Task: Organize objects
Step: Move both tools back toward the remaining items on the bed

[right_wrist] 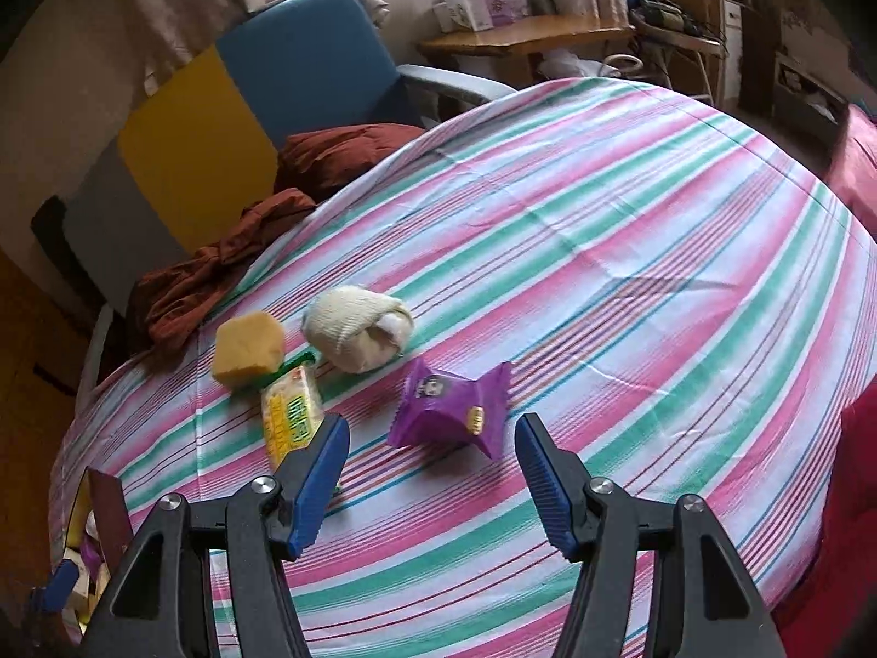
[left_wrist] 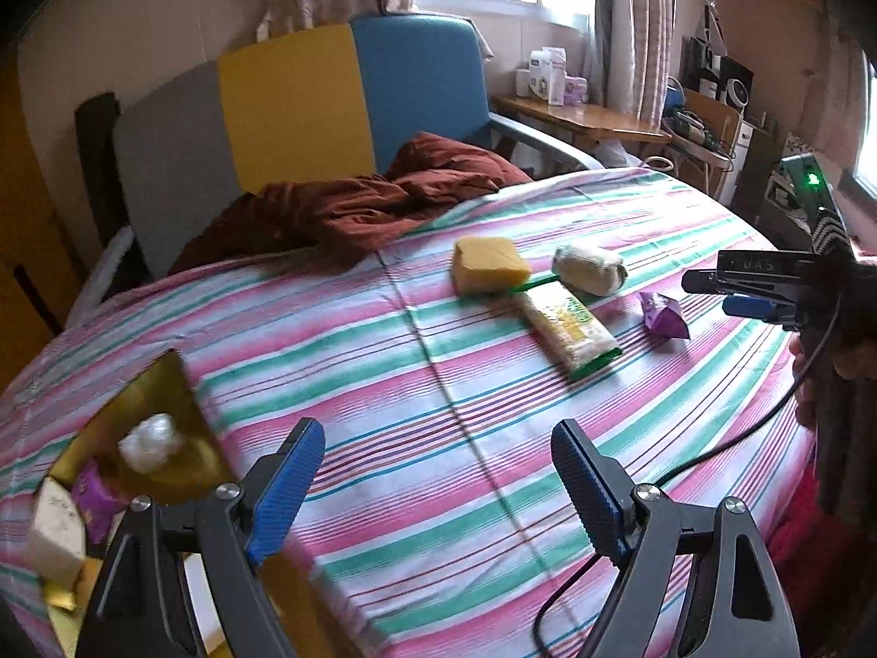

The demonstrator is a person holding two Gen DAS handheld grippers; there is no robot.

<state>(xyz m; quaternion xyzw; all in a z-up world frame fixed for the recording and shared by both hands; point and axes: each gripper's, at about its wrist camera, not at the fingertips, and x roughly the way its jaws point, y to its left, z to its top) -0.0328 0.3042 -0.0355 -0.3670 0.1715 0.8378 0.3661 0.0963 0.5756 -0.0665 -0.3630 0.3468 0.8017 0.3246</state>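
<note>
With the right gripper (right_wrist: pixel 430 458) spread and empty just short of the purple packet (right_wrist: pixel 449 411) on the striped sheet (right_wrist: pixel 630 252), lower squarely over its puffed middle — not the crimped ends — then carry to the gold box (left_wrist: pixel 164 384), beside the left gripper (left_wrist: pixel 438 471), likewise unclenched, holding nothing.

At the lower left of your left wrist view, the gold box (left_wrist: pixel 164 384) is cut off by the frame edge and partly hidden behind the left gripper (left_wrist: pixel 438 471). Its contents look blurred, and the print on the purple packet (right_wrist: pixel 452 411) is too small to read.
</note>
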